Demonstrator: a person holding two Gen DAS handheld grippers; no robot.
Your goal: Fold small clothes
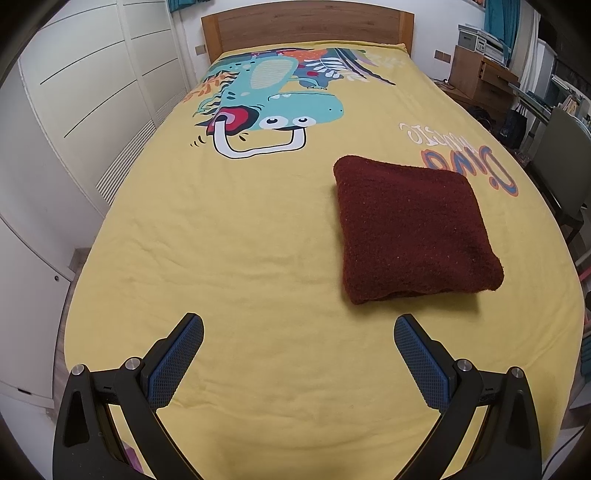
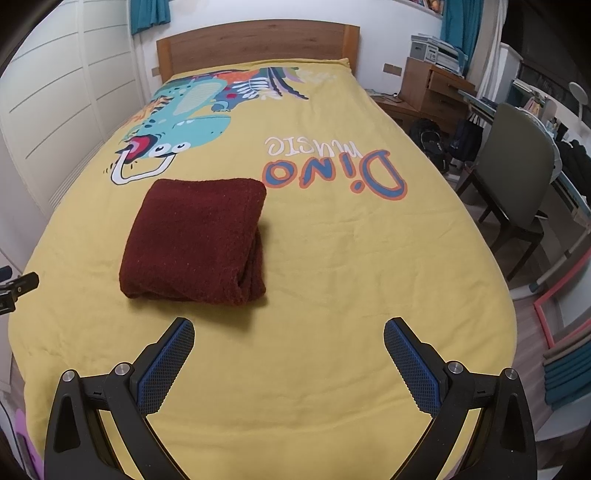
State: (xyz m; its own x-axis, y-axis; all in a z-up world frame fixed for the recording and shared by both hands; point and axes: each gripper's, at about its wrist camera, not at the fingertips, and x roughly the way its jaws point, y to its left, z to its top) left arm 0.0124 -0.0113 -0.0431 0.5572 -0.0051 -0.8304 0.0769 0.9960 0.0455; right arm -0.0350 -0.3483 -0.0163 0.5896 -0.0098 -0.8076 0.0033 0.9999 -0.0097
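Observation:
A dark red fuzzy garment (image 1: 413, 229) lies folded into a thick square on the yellow bedspread (image 1: 240, 240). In the left wrist view it is ahead and to the right of my left gripper (image 1: 298, 325), which is open and empty above the bed. In the right wrist view the garment (image 2: 195, 236) lies ahead and to the left of my right gripper (image 2: 289, 326), also open and empty. Part of the left gripper (image 2: 18, 286) shows at the left edge of the right wrist view.
The bedspread carries a dinosaur print (image 1: 266, 107) and "Dino music" lettering (image 2: 332, 170). A wooden headboard (image 1: 306, 26) is at the far end. White wardrobes (image 1: 92, 92) stand along the left. A chair (image 2: 517, 173), a desk and bags crowd the right side.

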